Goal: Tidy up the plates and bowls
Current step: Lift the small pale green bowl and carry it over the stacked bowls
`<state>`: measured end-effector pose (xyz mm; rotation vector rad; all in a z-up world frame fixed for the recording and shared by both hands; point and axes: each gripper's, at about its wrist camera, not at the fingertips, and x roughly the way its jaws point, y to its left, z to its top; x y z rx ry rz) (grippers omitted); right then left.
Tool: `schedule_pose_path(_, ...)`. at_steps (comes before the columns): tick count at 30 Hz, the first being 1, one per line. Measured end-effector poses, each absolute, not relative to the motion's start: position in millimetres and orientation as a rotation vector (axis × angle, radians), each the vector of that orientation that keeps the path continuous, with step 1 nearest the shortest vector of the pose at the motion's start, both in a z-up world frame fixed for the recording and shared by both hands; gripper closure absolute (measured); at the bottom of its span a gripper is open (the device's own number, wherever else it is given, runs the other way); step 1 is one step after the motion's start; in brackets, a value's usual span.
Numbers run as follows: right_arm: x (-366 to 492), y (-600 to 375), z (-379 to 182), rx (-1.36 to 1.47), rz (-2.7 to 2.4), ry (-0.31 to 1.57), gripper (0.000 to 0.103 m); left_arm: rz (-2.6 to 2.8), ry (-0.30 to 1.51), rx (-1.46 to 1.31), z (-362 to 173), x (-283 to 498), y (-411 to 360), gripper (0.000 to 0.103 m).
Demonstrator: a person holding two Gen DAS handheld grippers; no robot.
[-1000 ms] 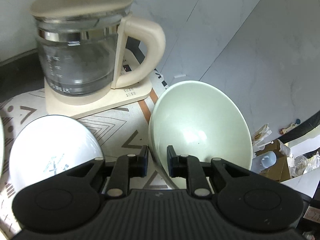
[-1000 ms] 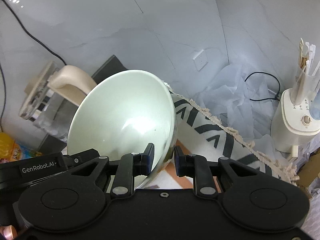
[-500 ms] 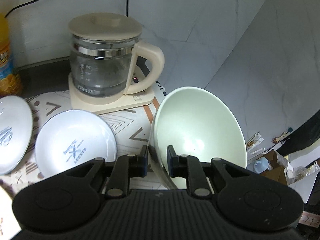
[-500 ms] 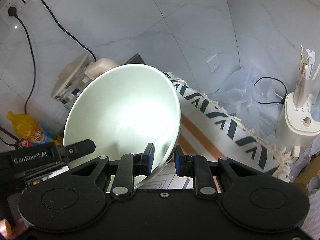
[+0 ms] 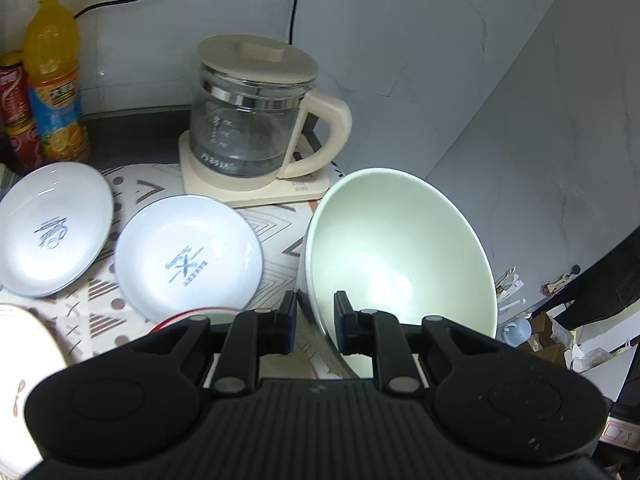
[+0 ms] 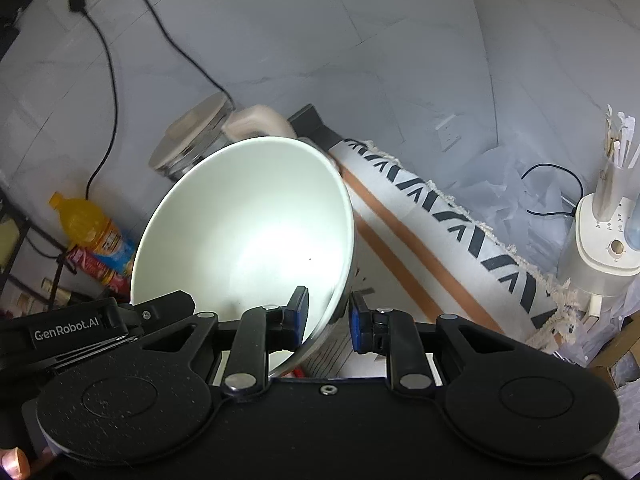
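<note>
A large pale green bowl (image 5: 396,256) is held up off the table, tilted, by both grippers. My left gripper (image 5: 315,322) is shut on its rim on one side. My right gripper (image 6: 325,318) is shut on the rim on the other side, with the bowl (image 6: 248,236) filling its view. Two white plates with blue print lie on the patterned mat: one (image 5: 188,256) in the middle, one (image 5: 52,228) at the left. The left gripper's body (image 6: 80,328) shows at the lower left of the right wrist view.
A glass kettle with a cream lid and handle (image 5: 256,120) stands on its base behind the plates. An orange drink bottle (image 5: 54,76) and a red can (image 5: 16,108) stand at the back left. A red-rimmed dish edge (image 5: 192,314) and a cream dish (image 5: 24,344) lie near. A white appliance (image 6: 604,248) stands right.
Both grippers have pulled back and up with the bowl. The kettle now looks farther away, and both plates and the bottles have come into view.
</note>
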<state>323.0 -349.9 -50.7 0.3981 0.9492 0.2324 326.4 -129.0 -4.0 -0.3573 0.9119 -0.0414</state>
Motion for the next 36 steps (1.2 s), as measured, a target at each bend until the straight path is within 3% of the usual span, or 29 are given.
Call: schedule_pose_path(36, 292.8, -291.1, -71.1, 0.199, 0.403, 1.057, 0.075, 0.1, 1.066, -0.394, -46.1, 272.7, -87.7, 0.085)
